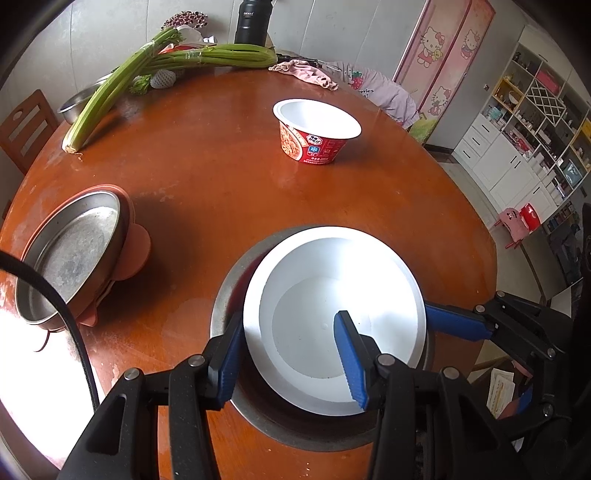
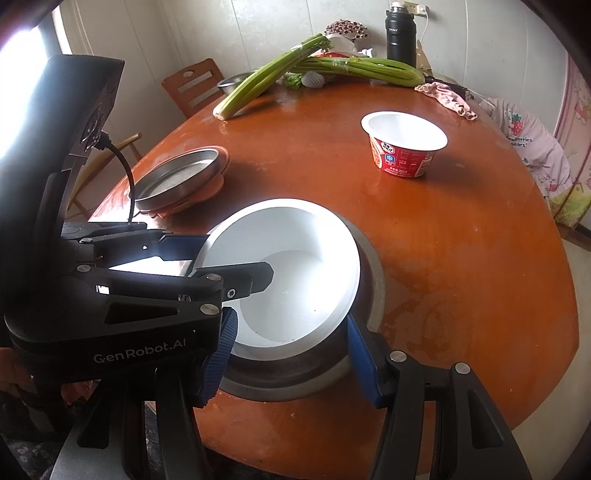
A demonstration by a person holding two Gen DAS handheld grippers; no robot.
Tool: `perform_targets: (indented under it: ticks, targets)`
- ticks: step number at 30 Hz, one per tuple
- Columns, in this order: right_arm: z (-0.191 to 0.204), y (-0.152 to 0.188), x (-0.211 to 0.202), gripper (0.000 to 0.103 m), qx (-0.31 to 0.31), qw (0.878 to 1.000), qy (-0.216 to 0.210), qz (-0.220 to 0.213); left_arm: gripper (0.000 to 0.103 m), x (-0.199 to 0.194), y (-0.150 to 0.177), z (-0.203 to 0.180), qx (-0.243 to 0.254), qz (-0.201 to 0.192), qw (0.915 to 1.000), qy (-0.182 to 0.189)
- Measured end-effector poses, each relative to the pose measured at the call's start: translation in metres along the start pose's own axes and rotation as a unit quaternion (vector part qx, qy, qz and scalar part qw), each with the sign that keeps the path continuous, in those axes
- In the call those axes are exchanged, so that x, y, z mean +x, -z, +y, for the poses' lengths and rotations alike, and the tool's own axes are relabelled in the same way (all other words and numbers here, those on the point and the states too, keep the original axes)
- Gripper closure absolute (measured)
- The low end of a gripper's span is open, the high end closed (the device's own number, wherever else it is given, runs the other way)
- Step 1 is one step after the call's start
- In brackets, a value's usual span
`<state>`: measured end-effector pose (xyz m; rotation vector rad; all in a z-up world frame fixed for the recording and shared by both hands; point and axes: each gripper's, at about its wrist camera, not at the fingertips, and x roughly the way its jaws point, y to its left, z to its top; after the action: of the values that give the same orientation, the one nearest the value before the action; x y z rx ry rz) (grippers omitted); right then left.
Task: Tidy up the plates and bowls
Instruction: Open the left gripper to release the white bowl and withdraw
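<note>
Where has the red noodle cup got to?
The red noodle cup stands upright and empty on the round wooden table, past the white bowl, right of the celery.

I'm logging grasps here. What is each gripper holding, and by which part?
Left gripper pinches the white bowl's near rim, one finger inside and one outside. Right gripper straddles the bowl from its side; contact cannot be told.

Celery (image 1: 173, 62), black flask (image 1: 251, 22) — pink cloth (image 1: 306, 72), chair (image 2: 194, 86)

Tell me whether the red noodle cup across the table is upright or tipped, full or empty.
Upright and empty: the red noodle cup stands on its base on the table, mouth up, and its white inside shows nothing in it.
</note>
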<state>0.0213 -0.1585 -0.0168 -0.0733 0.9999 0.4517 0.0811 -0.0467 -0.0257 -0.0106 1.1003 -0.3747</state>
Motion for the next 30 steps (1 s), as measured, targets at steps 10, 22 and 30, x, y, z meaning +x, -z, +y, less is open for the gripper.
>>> perform_targets:
  ticks: [10,22,30]
  targets:
    - [-0.003,-0.001,-0.003,0.042,0.001,1.000,0.003,-0.002,0.055,-0.001,-0.001,0.004,-0.003,-0.002,1.0000,0.004]
    - [-0.014,-0.006,-0.015,0.042,0.010,1.000,0.021,-0.018,0.055,-0.012,-0.006,0.003,0.003,-0.015,0.9999,-0.004]
    - [-0.018,-0.013,-0.020,0.042,0.014,0.999,0.026,-0.028,0.053,-0.023,-0.014,0.003,0.009,-0.035,0.9992,-0.014]
